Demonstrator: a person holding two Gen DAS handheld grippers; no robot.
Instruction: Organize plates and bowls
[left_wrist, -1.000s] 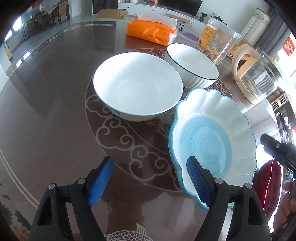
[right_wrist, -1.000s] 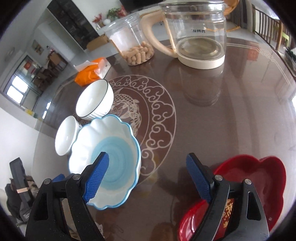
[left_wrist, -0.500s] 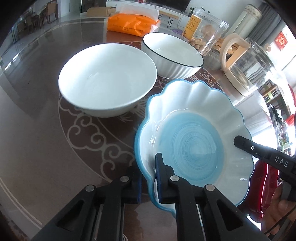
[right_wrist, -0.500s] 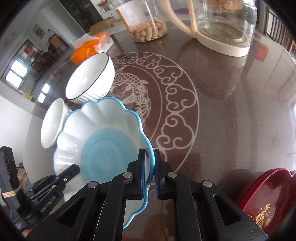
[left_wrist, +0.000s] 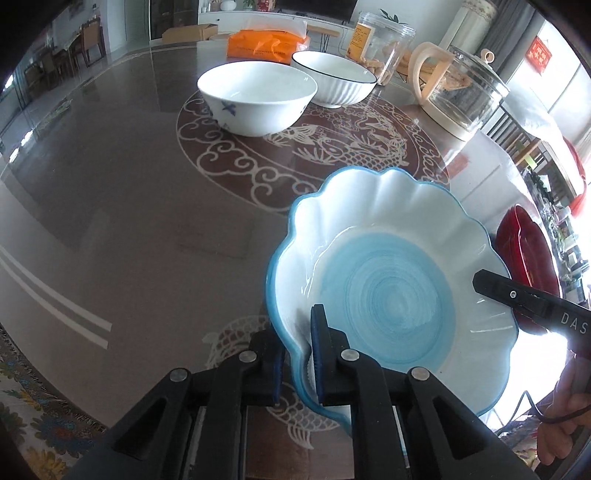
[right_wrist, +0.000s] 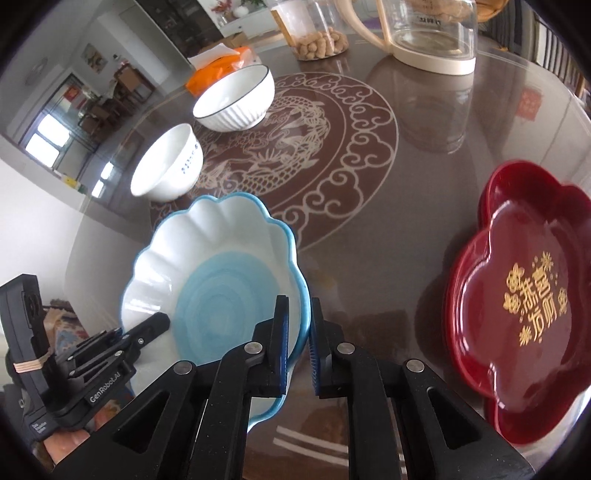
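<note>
Two handheld grippers pinch opposite edges of a scalloped blue-and-white plate (left_wrist: 388, 280) above a glass-topped table (left_wrist: 129, 229). The left gripper (left_wrist: 297, 363), at the bottom centre of its own view, has its blue pads pressed onto the plate's near rim, one pad inside the dish and one outside. The right gripper (right_wrist: 297, 347), low and central in its view, clamps the plate's right-hand rim the same way; its black finger also reaches in from the right edge of the left wrist view. The plate fills the lower right of the left view and the lower left of the right view, tilted, its blue swirl facing up. Whether it is clear of the table cannot be told. Well beyond it, in the upper centre of the left view, stand a plain white bowl (left_wrist: 256, 98) and, just behind, a black-rimmed ribbed bowl (left_wrist: 334, 79). A red lacquer dish (right_wrist: 532, 306) lies at the right of the right view, apart from the plate.
</note>
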